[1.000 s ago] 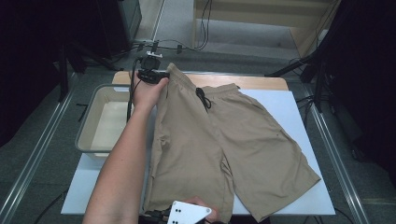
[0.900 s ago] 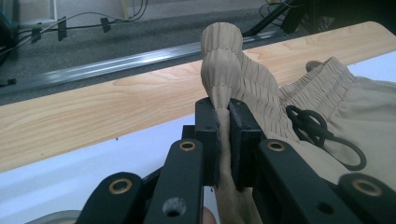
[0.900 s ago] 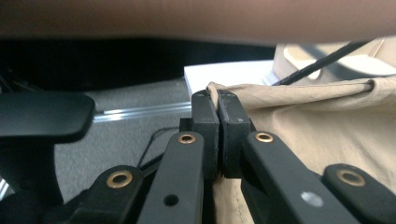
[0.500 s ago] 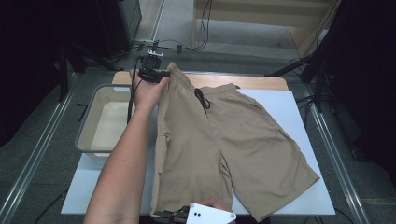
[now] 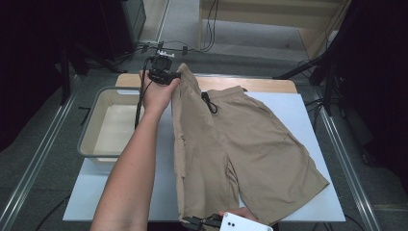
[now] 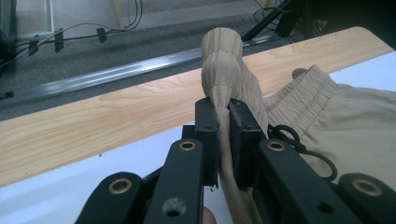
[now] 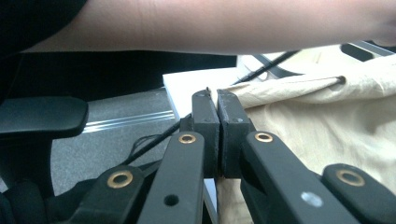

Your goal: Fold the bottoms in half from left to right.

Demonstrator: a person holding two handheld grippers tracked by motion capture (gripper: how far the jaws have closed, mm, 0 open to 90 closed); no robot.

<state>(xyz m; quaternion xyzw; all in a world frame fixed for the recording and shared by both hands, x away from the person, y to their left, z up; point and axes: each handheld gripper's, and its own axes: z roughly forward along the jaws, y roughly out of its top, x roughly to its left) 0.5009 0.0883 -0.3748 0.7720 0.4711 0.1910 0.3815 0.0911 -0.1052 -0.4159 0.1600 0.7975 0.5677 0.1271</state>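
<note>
Tan shorts (image 5: 250,139) lie spread on the white table (image 5: 308,110), their left side folded over toward the middle. At the far end, my left gripper (image 5: 179,75) is shut on the ribbed waistband (image 6: 224,60), which stands up between the black jaws of that left gripper (image 6: 223,107). A black drawstring (image 6: 299,144) lies on the waist beside it. At the near edge, my right gripper (image 5: 192,222) is shut on the hem of the left leg. In the right gripper view, the right gripper (image 7: 218,100) pinches the tan cloth (image 7: 317,121), and a forearm crosses above.
A white plastic bin (image 5: 89,130) stands on the table's left side, beside the outstretched arm. A wooden board (image 5: 260,84) runs along the far edge. Metal rails flank the table, with cables and dark stands on the floor behind.
My right gripper has slid to the right along the near edge, carrying the hem, so the left leg folds further over. The left gripper has stayed put on the waistband.
</note>
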